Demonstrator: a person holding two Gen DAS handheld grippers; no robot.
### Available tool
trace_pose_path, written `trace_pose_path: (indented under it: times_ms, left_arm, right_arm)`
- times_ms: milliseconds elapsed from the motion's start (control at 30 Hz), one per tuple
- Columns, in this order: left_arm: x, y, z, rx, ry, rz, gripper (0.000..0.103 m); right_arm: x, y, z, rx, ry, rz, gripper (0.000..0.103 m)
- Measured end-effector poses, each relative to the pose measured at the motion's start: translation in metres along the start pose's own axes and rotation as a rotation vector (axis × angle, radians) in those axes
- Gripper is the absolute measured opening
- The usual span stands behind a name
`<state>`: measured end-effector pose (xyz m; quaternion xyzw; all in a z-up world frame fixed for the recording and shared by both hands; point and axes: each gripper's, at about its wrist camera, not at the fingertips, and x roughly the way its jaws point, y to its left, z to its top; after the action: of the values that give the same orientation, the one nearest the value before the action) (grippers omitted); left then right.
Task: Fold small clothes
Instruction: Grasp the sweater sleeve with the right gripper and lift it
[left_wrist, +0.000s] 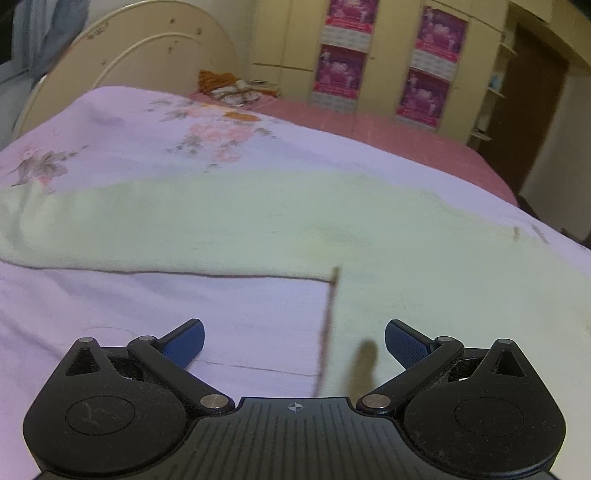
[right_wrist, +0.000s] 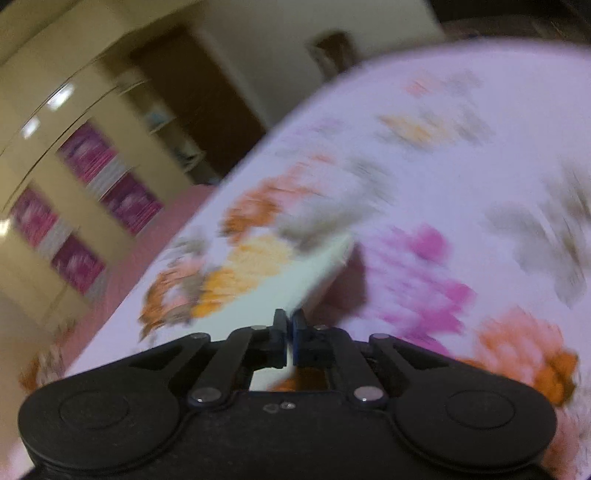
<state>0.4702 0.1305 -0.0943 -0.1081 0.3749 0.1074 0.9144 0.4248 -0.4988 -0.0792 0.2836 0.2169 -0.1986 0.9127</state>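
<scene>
Pale-green garment (left_wrist: 258, 221), one, lies on floral bedsheet (left_wrist: 110, 147); left gripper (left_wrist: 294, 341) gapes empty above it; right gripper (right_wrist: 289, 325) apparently pinches its edge.

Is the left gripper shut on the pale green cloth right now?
No, the left gripper has its jaws spread wide above the pale green cloth, with nothing between them.

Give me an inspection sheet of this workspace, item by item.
Surface: bed with lilac floral sheet.
Job's things: pale green garment spread flat on the sheet; one edge of it pinched in the right gripper.
Clutter: orange and white cloth pile at the far end of the bed.
Grippers: left gripper open above the garment's edge, holding nothing; right one shut, view blurred.
Cables: nothing seen.
Surroundings: cream headboard, wardrobe with magenta posters, brown door.
</scene>
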Motion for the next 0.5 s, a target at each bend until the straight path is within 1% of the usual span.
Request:
trace_pose_path:
  times_ms: [100, 167, 267, 367, 500]
  left_arm:
    - [0.004, 0.01, 0.003, -0.061, 0.024, -0.015, 0.103]
    - [0.004, 0.013, 0.005, -0.07, 0.014, -0.029, 0.103]
    - [0.0, 0.015, 0.005, -0.054, 0.001, -0.016, 0.103]
    - [-0.006, 0.021, 0.004, -0.045, -0.011, 0.003, 0.103]
    - [-0.014, 0.033, 0.0, -0.075, -0.015, -0.028, 0.103]
  right_arm:
    - [-0.001, 0.063, -0.012, -0.18, 0.015, 0.096, 0.004]
    - [0.001, 0.109, -0.031, -0.28, 0.049, 0.169, 0.004]
    - [0.005, 0.17, -0.065, -0.372, 0.113, 0.277, 0.004]
    - [0.007, 0.219, -0.103, -0.447, 0.176, 0.364, 0.004]
    - [0.003, 0.271, -0.149, -0.558, 0.237, 0.45, 0.004]
